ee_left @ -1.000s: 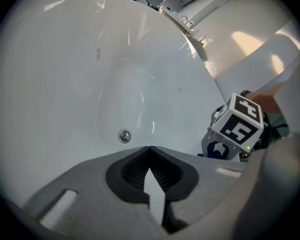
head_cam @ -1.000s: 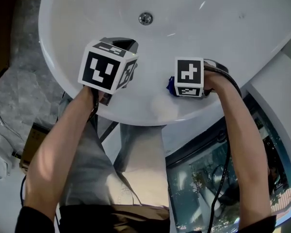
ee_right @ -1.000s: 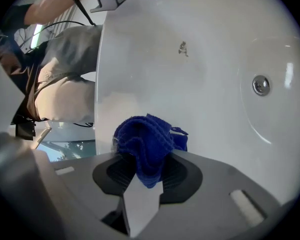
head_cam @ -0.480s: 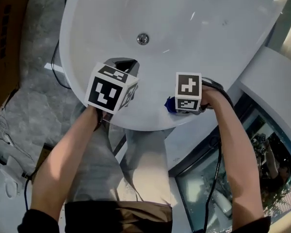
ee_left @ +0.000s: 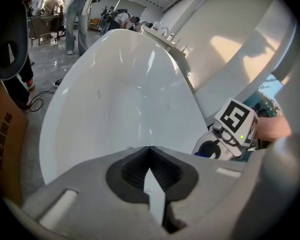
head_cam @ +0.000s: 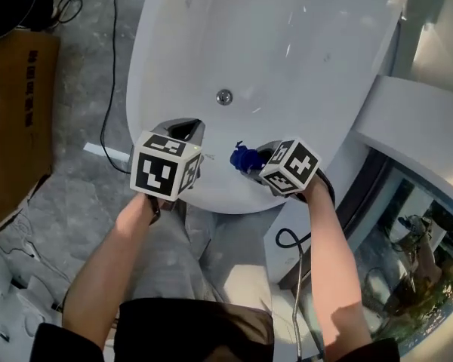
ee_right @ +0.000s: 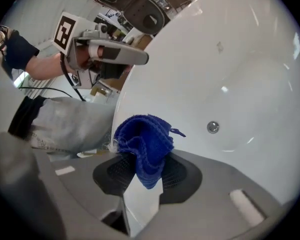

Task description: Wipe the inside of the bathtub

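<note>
The bathtub (head_cam: 302, 66) is lying lengthwise ahead of you now, and you are standing at its near end, on the drain (head_cam: 224, 96) side. In the last second your view has been swinging round, and your right gripper (head_cam: 258, 155) has been turning and carrying the blue cloth (head_cam: 245, 159) in from the near rim towards the drain. The cloth is now sitting over the inner wall, between the rim and the drain. Its jaws are clenching the cloth, which is bunching up ahead of the tips in the right gripper view (ee_right: 145, 144). I cannot tell whether the cloth is pressing on the wall or hanging just off it.

Your left gripper (head_cam: 185, 129) is hovering just beside the right one, over the same rim, with its jaws closed together on nothing.

I am judging that wiping is under way at this end only. The long basin beyond the drain is still waiting.
</note>
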A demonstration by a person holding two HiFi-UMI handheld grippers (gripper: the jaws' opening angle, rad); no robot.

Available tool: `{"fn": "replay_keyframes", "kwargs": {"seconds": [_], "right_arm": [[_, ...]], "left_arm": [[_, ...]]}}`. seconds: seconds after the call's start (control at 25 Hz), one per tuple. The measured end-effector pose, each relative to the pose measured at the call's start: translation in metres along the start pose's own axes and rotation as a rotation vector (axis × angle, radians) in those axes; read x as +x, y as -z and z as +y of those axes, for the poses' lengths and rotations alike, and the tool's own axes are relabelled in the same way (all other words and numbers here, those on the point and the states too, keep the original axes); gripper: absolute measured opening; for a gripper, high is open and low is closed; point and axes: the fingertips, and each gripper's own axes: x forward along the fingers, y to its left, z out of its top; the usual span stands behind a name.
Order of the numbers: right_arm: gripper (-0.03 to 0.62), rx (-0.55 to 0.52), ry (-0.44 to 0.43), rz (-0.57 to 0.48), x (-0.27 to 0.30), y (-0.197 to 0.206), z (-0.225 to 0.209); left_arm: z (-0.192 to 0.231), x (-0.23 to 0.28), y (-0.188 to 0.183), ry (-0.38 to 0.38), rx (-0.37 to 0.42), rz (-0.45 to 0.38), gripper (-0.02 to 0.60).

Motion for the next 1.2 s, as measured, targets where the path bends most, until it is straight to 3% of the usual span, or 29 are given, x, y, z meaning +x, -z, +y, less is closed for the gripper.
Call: {"fn": "replay_keyframes", "kwargs": {"seconds": [0.4,0.72,0.96,1.2], "right_arm": [[0.127,0.075,0.215,-0.383,-0.054,-0.079,0.049],[0.129,0.044,0.392,-0.615,-0.149,-0.137,0.072],[0.13,-0.138,0.52,-0.828,-0.237,-0.19,0.122],[0.13,-0.249,0.651,-1.011,-0.338,-0.236,0.169]], "left_arm": [[-0.037,-0.076,-0.044,0.005,0.073,-0.051,0.002],[-0.061,-0.138,-0.112,-0.009,0.114,-0.184,0.002],[-0.081,-0.195,-0.157,-0.042,0.189,-0.301,0.002],[-0.105,-0.261,-0.234,-0.081,0.27,-0.516,0.002]]}}
